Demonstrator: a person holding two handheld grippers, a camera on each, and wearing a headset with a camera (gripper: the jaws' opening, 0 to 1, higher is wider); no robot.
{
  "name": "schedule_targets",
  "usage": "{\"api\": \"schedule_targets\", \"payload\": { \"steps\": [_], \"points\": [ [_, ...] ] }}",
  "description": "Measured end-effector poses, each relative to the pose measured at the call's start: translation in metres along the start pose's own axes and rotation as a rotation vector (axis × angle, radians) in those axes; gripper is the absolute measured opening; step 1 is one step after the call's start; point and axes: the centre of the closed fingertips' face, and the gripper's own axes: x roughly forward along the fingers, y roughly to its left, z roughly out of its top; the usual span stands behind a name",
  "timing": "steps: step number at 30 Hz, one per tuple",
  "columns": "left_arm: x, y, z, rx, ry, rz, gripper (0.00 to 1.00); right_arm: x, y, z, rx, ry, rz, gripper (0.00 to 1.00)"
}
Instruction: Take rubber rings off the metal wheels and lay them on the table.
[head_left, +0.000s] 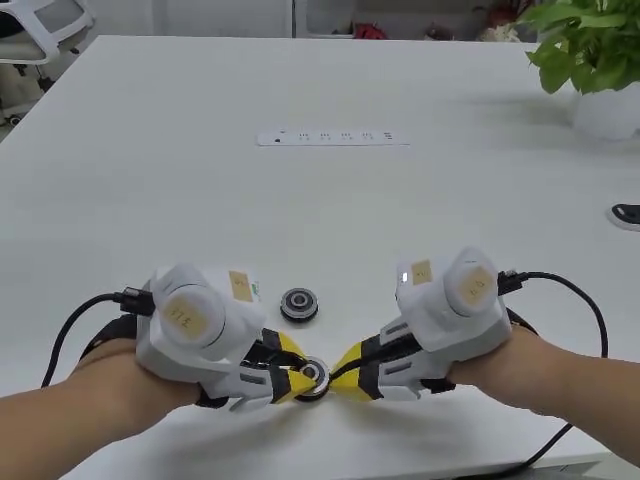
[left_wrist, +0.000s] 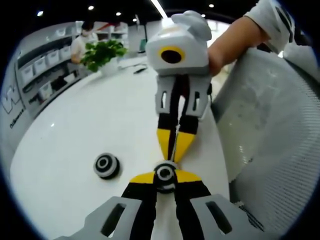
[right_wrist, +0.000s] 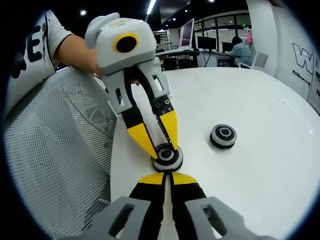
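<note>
A small metal wheel (head_left: 312, 375) with a black rubber ring sits near the table's front edge between both grippers. My left gripper (head_left: 300, 378) is shut on the wheel (left_wrist: 165, 173), one yellow fingertip on each side. My right gripper (head_left: 338, 372) faces it from the right. Its tips (right_wrist: 166, 177) are pressed together on the black ring at the edge of the wheel (right_wrist: 167, 157). A second wheel (head_left: 299, 304) with its ring on lies flat on the table just beyond, and shows in the gripper views too (left_wrist: 106, 165) (right_wrist: 223, 136).
A white power strip (head_left: 333, 138) lies in the middle of the table (head_left: 150, 180). A potted plant (head_left: 590, 50) stands at the far right, with a black object (head_left: 627, 214) at the right edge. A grey mesh chair (left_wrist: 270, 125) is close to the front edge.
</note>
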Motion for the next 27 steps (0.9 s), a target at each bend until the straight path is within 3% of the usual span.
{"api": "schedule_targets", "payload": {
  "steps": [1,2,4,10,11,20,27],
  "points": [
    [0.000,0.000,0.000,0.001,0.000,0.000,0.13,0.000,-0.004,0.002,-0.003,-0.009,-0.018,0.00],
    [0.000,0.000,0.000,0.001,0.000,0.000,0.13,-0.004,-0.005,-0.002,0.025,0.024,-0.026,0.00],
    [0.000,0.000,0.000,0.001,0.000,0.000,0.13,-0.007,-0.005,-0.003,0.029,0.030,-0.027,0.00],
    [0.000,0.000,0.000,0.002,0.001,0.001,0.13,-0.010,-0.006,-0.003,0.077,0.004,-0.023,0.00],
    [-0.001,-0.001,0.000,0.002,0.001,0.002,0.13,-0.010,-0.007,-0.002,0.078,0.000,-0.028,0.05],
    [-0.001,-0.001,0.000,0.003,0.002,0.004,0.13,-0.006,-0.003,0.002,0.008,-0.002,-0.041,0.29],
    [-0.001,0.000,0.000,0.005,0.004,0.005,0.13,0.003,-0.004,0.006,-0.020,-0.007,-0.054,0.31]
  ]
}}
